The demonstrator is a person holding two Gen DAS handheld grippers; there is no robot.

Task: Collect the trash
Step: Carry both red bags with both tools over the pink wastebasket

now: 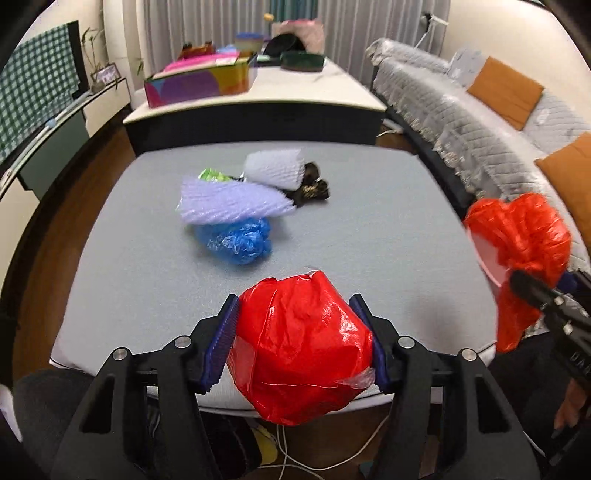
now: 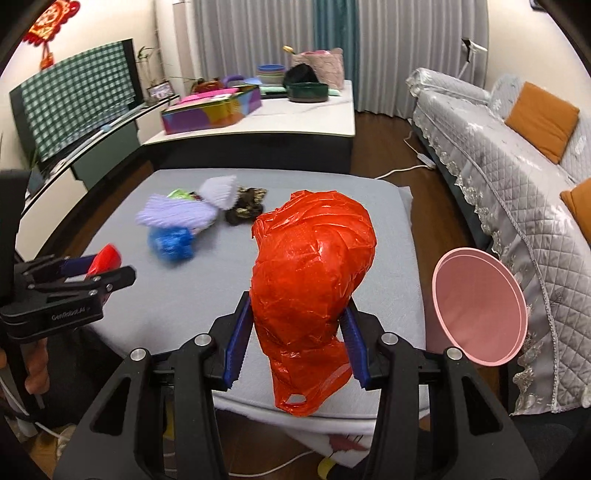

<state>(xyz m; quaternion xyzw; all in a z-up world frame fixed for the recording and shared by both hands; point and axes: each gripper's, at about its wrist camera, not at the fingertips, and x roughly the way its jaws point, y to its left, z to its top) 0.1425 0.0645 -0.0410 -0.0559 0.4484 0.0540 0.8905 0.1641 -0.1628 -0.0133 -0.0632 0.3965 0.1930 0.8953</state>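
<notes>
Left wrist view: the left gripper (image 1: 301, 343) clamps a red wrapper ball (image 1: 301, 347) between its pads. The right gripper (image 2: 295, 339) pinches an orange plastic bag (image 2: 314, 266), which bulges above its fingertips.

We are in a home living room: a sofa (image 2: 506, 155) under a quilted cover with orange cushions (image 2: 541, 120), long curtains (image 2: 280, 33), wooden floor (image 2: 380, 140), a cloth-draped television (image 2: 77, 99), and a red hanging ornament (image 2: 51, 18).
</notes>
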